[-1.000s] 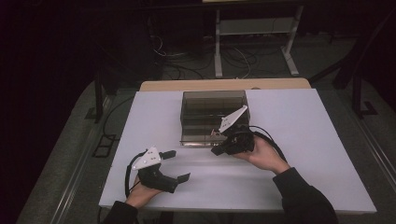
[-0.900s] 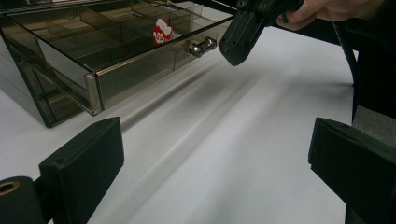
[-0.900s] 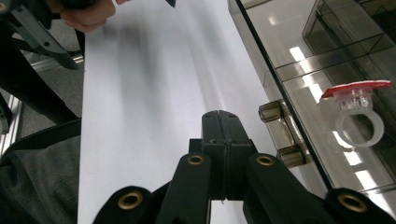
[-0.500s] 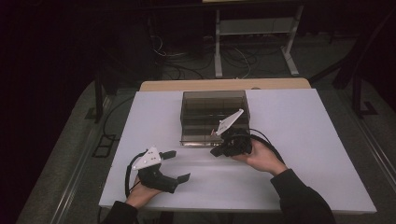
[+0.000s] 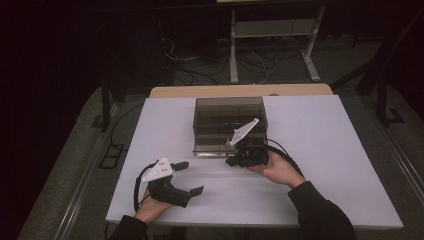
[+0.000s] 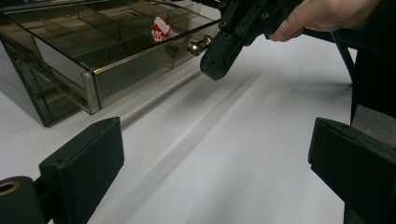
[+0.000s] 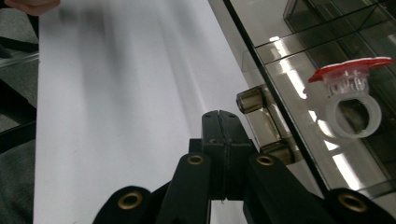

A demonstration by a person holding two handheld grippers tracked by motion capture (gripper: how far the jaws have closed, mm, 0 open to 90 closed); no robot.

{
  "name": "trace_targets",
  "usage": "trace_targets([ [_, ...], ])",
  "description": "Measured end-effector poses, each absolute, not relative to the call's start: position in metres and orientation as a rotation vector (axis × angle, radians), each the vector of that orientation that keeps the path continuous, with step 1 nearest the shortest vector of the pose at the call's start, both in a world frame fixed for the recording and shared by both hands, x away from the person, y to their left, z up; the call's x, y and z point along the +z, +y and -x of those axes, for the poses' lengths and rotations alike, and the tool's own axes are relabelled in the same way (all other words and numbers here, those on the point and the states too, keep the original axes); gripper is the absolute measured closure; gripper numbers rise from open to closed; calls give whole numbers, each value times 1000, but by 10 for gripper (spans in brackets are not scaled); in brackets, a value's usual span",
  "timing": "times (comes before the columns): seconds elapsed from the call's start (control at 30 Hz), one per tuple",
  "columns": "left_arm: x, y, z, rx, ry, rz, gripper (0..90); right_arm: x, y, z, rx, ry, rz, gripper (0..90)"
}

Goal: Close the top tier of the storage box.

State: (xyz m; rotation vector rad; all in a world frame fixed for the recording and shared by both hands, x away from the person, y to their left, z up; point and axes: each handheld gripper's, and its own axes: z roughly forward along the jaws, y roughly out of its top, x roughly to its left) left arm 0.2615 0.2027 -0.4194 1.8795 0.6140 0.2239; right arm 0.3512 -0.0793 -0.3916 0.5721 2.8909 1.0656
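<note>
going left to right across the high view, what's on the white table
left gripper, jaws open, in the person's left hand → smoky clear drawer box → right gripper, jaws shut, at the box's front → right hand holding it → bare white table

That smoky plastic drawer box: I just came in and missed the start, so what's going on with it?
A person works at a white table with a gripper in each hand. The right gripper sits with its jaws shut at the front of the tinted drawer box, beside the drawer's small knobs. A toy ring with a red top lies inside a compartment. The left gripper rests open on the table, apart from the box.
</note>
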Motion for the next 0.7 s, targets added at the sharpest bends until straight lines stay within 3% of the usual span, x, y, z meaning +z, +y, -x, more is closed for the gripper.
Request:
trace_targets([
  [0.7,-419,202,-261,224,613,-1880,28,-391,-78,-352,1047,2889,-560,891],
])
